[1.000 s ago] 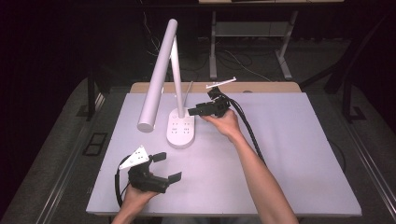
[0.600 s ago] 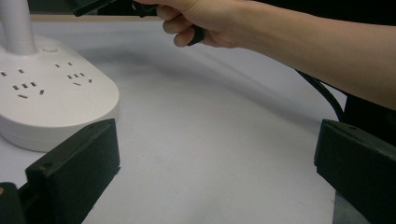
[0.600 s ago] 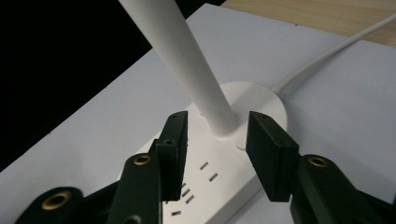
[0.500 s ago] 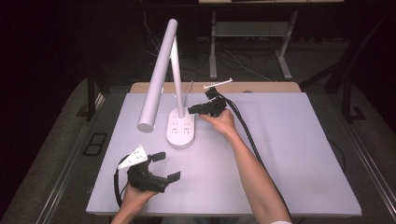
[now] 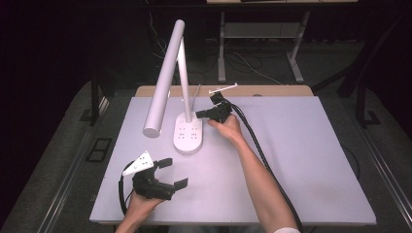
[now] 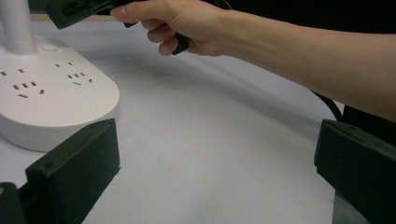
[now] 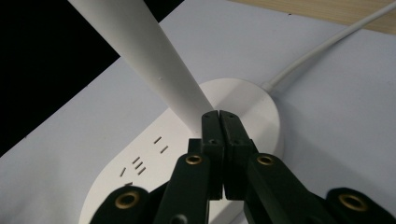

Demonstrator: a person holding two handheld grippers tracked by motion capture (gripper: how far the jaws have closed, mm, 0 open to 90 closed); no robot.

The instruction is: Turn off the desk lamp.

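Observation:
A white desk lamp stands at the table's back middle. Its oval base point(image 5: 188, 133) carries several socket slots, and its long head point(image 5: 163, 82) slants down to the left. My right gripper point(image 5: 199, 114) hovers just over the back of the base, beside the pole point(image 7: 149, 60). Its jaws have just been closing and now meet at the tips point(image 7: 219, 116) with nothing between them. Near the front left edge my left gripper point(image 5: 172, 172) rests open and empty, pointing toward the base point(image 6: 46, 102).
The lamp's white cord point(image 7: 327, 42) runs off the back of the white table point(image 5: 301, 160). A black cable point(image 5: 262, 155) trails along the right forearm point(image 6: 303, 51). A wooden strip point(image 5: 272, 91) edges the far side.
The right hand has sunk slightly toward the lamp base and its jaws have come together. The left hand has stayed put.

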